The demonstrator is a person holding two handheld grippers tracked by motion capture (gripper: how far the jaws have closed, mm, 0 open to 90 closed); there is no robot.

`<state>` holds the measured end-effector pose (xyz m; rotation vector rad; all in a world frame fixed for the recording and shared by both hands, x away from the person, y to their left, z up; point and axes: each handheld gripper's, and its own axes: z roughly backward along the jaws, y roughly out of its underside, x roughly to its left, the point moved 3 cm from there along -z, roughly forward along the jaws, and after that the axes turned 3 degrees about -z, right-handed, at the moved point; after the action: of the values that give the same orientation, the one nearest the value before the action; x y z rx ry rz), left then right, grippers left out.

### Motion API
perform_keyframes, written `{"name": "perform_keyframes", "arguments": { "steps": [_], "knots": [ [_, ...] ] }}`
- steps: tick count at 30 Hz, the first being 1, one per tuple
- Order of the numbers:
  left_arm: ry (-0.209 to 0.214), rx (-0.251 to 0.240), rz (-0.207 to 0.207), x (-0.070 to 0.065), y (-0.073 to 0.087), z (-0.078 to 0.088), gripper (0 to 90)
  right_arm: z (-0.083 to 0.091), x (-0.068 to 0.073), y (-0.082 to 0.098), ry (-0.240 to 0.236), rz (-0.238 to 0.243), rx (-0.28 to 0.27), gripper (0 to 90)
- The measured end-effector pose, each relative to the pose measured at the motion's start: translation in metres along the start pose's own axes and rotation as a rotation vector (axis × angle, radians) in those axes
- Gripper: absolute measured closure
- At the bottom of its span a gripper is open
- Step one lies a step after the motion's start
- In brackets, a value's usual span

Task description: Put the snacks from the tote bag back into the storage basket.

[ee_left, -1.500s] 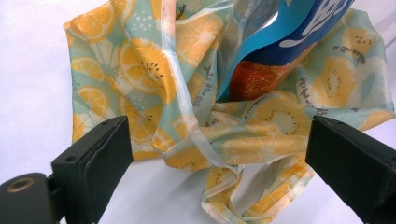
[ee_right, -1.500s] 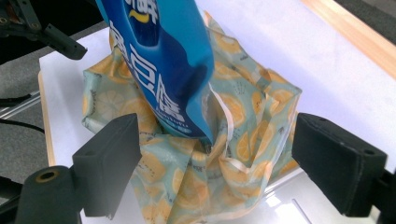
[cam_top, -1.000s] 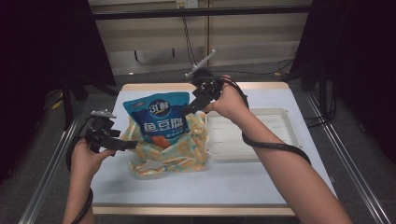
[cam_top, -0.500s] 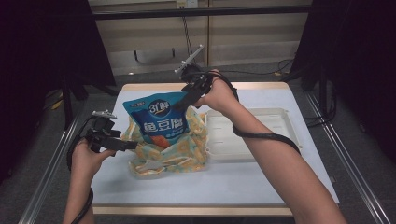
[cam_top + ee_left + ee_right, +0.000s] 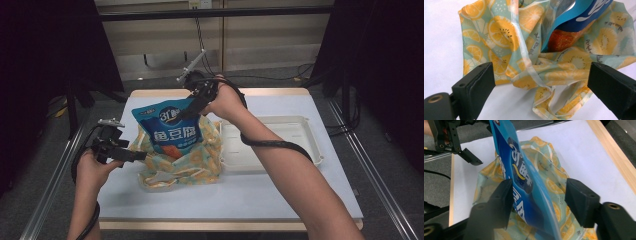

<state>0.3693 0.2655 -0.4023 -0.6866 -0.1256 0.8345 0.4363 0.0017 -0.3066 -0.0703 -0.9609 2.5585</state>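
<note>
A blue snack pouch (image 5: 172,132) stands upright inside a thin bag printed with orange slices (image 5: 190,162), which lies crumpled on the white table. My right gripper (image 5: 189,112) is at the pouch's upper right corner. In the right gripper view its jaws are open (image 5: 540,183), with the pouch (image 5: 521,177) passing between them against the left jaw. My left gripper (image 5: 132,155) is at the bag's left edge, open. In the left gripper view (image 5: 541,68) the bag (image 5: 499,32) and its loose handle strip lie just ahead of the jaws, with the pouch (image 5: 584,15) behind.
A shallow white tray (image 5: 310,145) sits right of the bag, under my right forearm. The table (image 5: 225,200) has a wooden rim (image 5: 614,150) and metal rails along both sides. A cable wraps round my right arm.
My right hand has shifted left along the pouch's top, rising and then dropping back to its corner. The pouch, the bag and my left gripper have hardly moved.
</note>
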Motion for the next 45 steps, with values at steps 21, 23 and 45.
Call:
{"name": "perform_keyframes", "arguments": {
  "steps": [21,23,45],
  "knots": [
    [0.016,0.003,-0.006,0.001,0.001,0.002,7.7,-0.019,0.012,-0.013,-0.016,0.081,0.092,67.9],
    [0.016,0.006,-0.008,0.0,0.001,0.002,7.7,-0.018,0.012,-0.014,-0.008,0.088,0.094,71.8],
    [0.014,0.003,0.005,0.0,0.003,0.004,7.9,-0.005,0.023,-0.024,-0.053,0.088,0.175,90.0]
  ]
}}
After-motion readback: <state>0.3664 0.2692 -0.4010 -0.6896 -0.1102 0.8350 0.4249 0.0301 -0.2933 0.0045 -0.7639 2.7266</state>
